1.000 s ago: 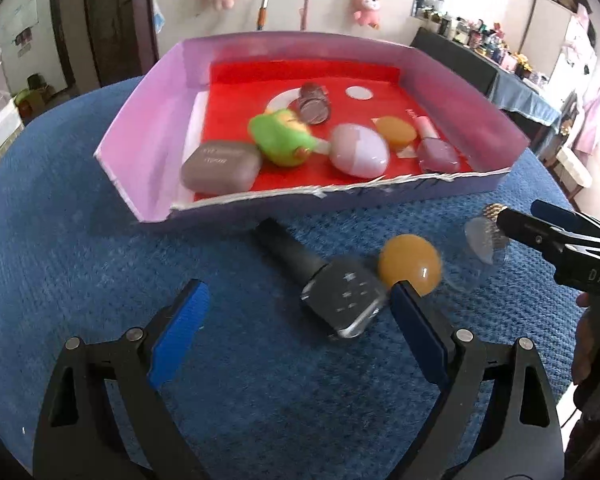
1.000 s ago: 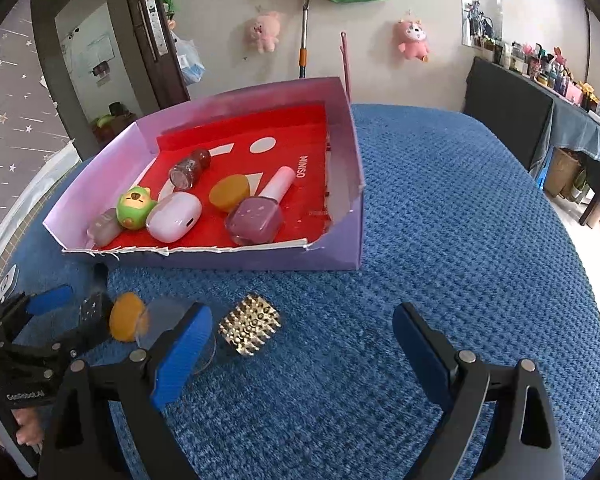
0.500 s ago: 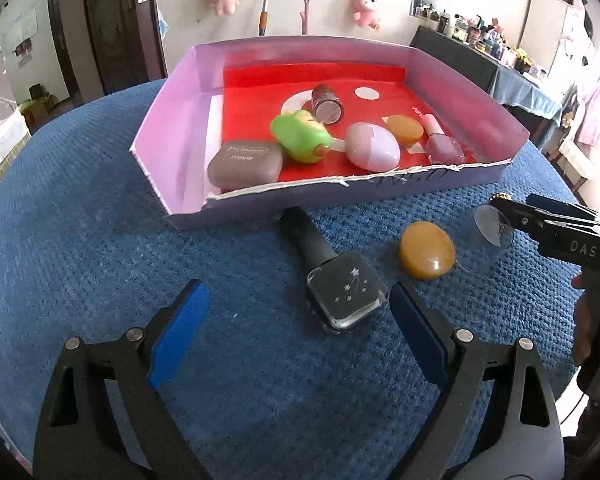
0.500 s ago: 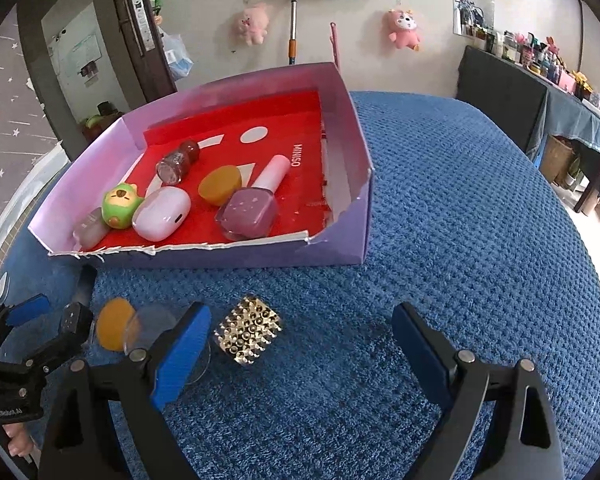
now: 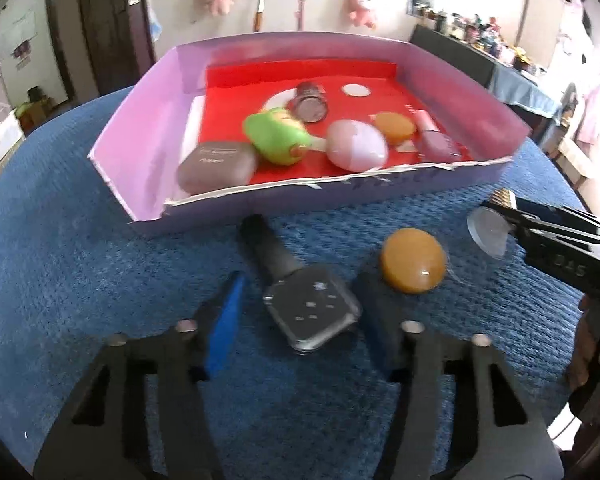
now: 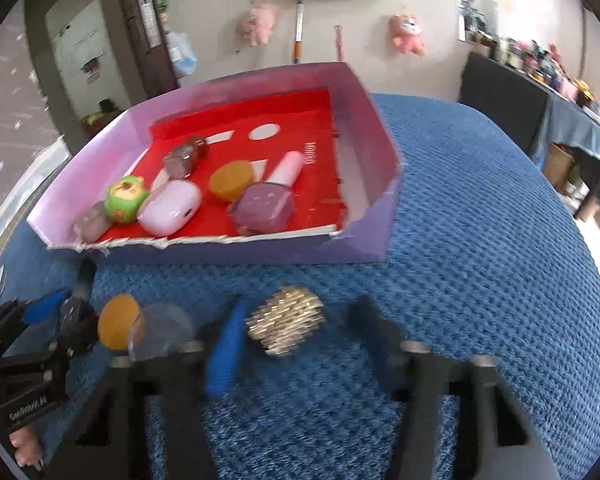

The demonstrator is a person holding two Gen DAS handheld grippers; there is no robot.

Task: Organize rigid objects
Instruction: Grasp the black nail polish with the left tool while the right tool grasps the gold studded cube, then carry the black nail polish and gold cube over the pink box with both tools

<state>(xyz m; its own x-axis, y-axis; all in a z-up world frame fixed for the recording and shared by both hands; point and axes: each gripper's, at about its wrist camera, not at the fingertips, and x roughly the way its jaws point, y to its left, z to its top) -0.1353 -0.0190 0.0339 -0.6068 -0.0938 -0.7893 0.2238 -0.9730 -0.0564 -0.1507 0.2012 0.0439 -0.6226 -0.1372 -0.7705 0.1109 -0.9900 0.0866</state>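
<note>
A pink box with a red floor [image 5: 140, 160] [image 6: 380, 184] holds several small items. In front of it on the blue cloth lie a dark nail polish bottle [image 5: 308, 308], an orange disc [image 5: 414, 260] [image 6: 118, 322], a clear disc [image 5: 486, 232] [image 6: 164, 328] and a gold studded piece [image 6: 286, 320]. My left gripper [image 5: 300, 324] has its jaws either side of the bottle's square body, narrowed, with a gap still showing on the left. My right gripper [image 6: 296, 328] has its jaws either side of the gold piece, narrowed, not clearly touching.
In the box lie a grey-brown case [image 5: 216, 164], a green toy [image 5: 278, 136], a pink case [image 5: 356, 146], an orange disc [image 5: 396, 128], a pink polish bottle [image 6: 268, 204] and a small round jar [image 5: 310, 102]. Dark furniture [image 6: 504, 108] stands at the right.
Both grippers have moved forward and their jaws have narrowed, the left around the dark bottle, the right around the gold piece. The objects on the cloth lie as before.
</note>
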